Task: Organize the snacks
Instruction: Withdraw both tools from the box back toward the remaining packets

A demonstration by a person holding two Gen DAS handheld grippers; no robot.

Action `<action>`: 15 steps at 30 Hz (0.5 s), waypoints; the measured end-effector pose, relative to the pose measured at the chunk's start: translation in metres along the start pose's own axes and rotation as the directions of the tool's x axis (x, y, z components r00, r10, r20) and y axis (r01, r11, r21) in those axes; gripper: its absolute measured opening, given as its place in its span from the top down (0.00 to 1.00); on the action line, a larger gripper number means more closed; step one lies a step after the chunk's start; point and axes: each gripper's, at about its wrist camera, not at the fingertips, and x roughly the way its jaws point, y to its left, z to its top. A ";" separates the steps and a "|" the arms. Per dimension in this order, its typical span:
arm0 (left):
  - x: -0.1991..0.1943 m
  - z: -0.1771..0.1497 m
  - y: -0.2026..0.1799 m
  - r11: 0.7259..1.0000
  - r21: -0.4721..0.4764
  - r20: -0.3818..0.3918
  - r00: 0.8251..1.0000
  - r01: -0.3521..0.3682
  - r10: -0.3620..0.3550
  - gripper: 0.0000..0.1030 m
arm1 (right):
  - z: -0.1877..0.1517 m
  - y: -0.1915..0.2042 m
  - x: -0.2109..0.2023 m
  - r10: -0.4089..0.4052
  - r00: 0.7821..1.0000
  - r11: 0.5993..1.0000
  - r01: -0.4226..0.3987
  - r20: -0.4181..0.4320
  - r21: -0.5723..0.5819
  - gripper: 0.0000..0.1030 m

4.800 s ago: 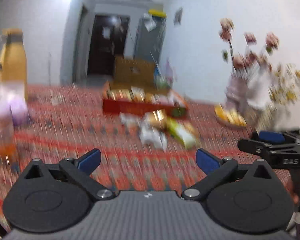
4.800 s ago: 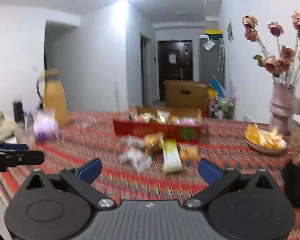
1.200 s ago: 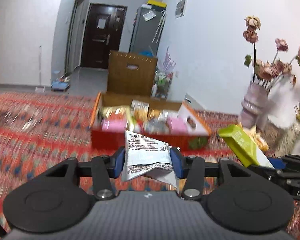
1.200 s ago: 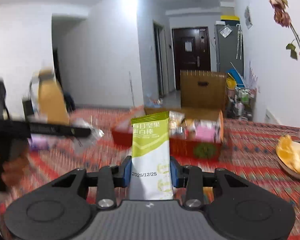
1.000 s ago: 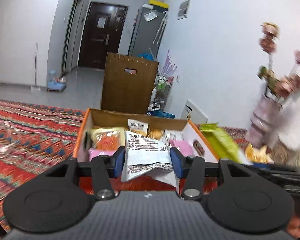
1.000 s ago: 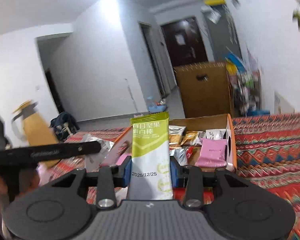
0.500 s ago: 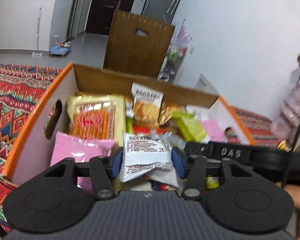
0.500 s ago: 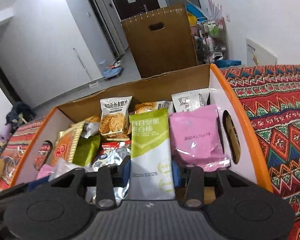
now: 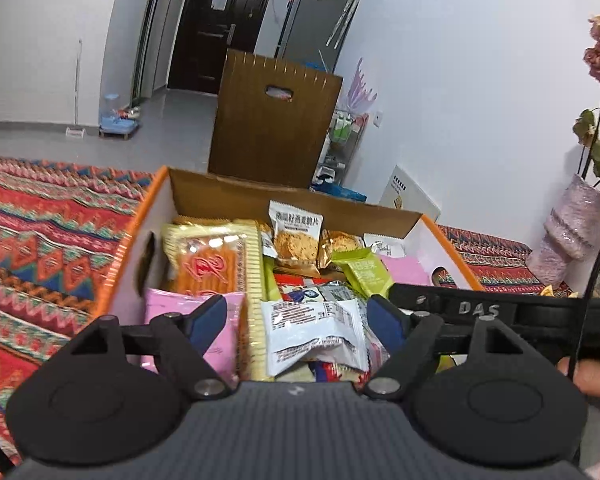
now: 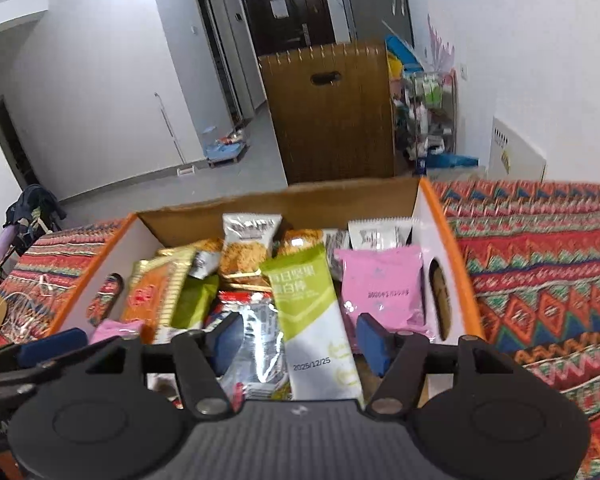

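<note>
A: Looking along the left hand-held gripper (image 9: 298, 322), its jaws have just been opening; the white packet (image 9: 314, 330) lies loose between them atop the pile in the snack box (image 9: 140, 216).

B: Right view: right hand-held gripper (image 10: 302, 340) likewise just spread, green bar (image 10: 310, 312) freed, leaning on the pile. Both look delivered; any snacks left on the table (image 10: 540, 264) are out of view.
</note>
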 end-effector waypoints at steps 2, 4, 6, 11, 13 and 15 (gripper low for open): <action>-0.021 0.002 -0.002 1.000 0.018 0.017 1.000 -0.007 0.007 0.23 | 0.000 0.003 -0.018 0.003 1.000 1.000 -0.003 0.026 -0.015 0.37; -0.044 0.004 -0.003 0.999 0.030 0.040 0.999 -0.016 0.014 0.22 | -0.001 0.006 -0.042 0.007 0.999 1.000 -0.006 0.054 -0.027 0.33; -0.067 0.006 -0.005 0.999 0.033 0.059 0.998 -0.023 0.021 0.20 | -0.004 0.009 -0.069 0.018 0.996 0.999 -0.015 0.088 -0.037 0.32; -0.136 -0.001 -0.015 0.997 0.078 0.117 0.993 -0.019 0.010 0.12 | -0.014 0.017 -0.137 0.033 0.986 0.996 -0.020 0.163 -0.083 0.26; -0.164 -0.009 -0.020 0.994 0.105 0.145 0.989 -0.019 0.004 0.09 | -0.022 0.021 -0.165 0.041 0.981 0.993 -0.019 0.192 -0.113 0.23; -0.191 -0.020 -0.024 0.992 0.121 0.183 0.983 -0.038 0.015 0.07 | -0.034 0.026 -0.195 0.047 0.974 0.989 -0.014 0.223 -0.146 0.19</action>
